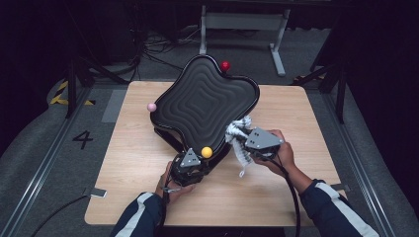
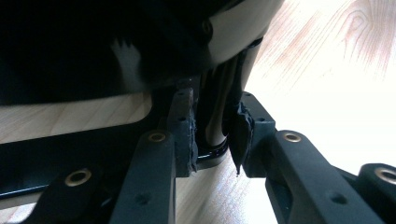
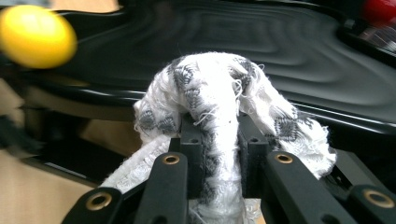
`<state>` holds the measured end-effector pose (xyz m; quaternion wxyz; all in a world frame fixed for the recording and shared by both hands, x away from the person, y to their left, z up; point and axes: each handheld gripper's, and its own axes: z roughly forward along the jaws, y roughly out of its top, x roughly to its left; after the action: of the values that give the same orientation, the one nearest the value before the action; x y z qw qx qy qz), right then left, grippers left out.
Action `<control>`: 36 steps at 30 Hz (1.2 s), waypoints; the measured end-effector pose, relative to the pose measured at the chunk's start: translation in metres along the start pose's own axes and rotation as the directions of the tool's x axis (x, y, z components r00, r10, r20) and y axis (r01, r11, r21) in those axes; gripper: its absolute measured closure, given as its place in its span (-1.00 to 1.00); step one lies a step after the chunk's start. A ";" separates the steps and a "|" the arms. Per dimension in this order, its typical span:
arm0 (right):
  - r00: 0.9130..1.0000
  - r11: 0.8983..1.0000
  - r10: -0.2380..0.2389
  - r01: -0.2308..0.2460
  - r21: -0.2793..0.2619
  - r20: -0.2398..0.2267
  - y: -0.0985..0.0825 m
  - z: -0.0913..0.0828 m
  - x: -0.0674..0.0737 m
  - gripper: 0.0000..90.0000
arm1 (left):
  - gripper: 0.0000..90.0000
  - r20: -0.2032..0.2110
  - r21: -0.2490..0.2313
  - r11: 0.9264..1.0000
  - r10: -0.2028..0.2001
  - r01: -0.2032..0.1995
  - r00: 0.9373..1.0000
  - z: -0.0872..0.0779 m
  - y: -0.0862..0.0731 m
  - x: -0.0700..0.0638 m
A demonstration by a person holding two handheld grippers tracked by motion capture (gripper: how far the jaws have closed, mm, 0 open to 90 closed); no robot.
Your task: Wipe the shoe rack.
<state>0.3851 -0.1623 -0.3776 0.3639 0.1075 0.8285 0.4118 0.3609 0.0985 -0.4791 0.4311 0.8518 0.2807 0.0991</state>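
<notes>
Black wavy tray [image 1: 205, 101] tilted at centre frame above the tabletop [image 1: 128, 163].
Left tool [image 1: 190, 168], low centre, clenched on the tray's near edge beside a yellow ball [image 1: 206, 152]; right tool [image 1: 247, 140], just right of centre, grasped a white patterned cloth [image 3: 219, 102] (frayed) against the tray's rim. Pink ball [image 1: 151, 107] and red ball [image 1: 225, 65] sat at other corners.

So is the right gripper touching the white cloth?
Touching: in the right gripper view, the right gripper has the white cloth pinched between its jaws.
</notes>
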 end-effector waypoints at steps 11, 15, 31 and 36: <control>0.993 0.999 -0.043 0.042 -0.007 -0.112 0.004 -0.001 0.037 0.70 | 0.57 -0.002 -0.001 1.000 -0.001 0.001 1.000 0.000 0.000 0.000; 0.985 0.998 -0.057 0.056 -0.012 -0.165 0.006 0.000 0.049 0.70 | 0.57 -0.007 0.004 1.000 0.011 -0.011 1.000 0.000 0.000 0.000; 0.966 0.997 -0.072 0.075 0.003 -0.247 -0.004 0.002 0.067 0.73 | 0.12 -0.025 0.013 0.999 0.043 -0.043 0.999 -0.001 0.000 -0.002; 0.972 0.999 -0.038 0.040 0.007 -0.232 -0.014 -0.009 0.054 0.73 | -0.11 -0.092 0.058 0.998 0.042 -0.037 0.995 -0.009 -0.003 0.001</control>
<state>0.3421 -0.1508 -0.4121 0.2721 0.0446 0.8697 0.4095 0.3568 0.1061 -0.4760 0.3914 0.8634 0.2862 0.1392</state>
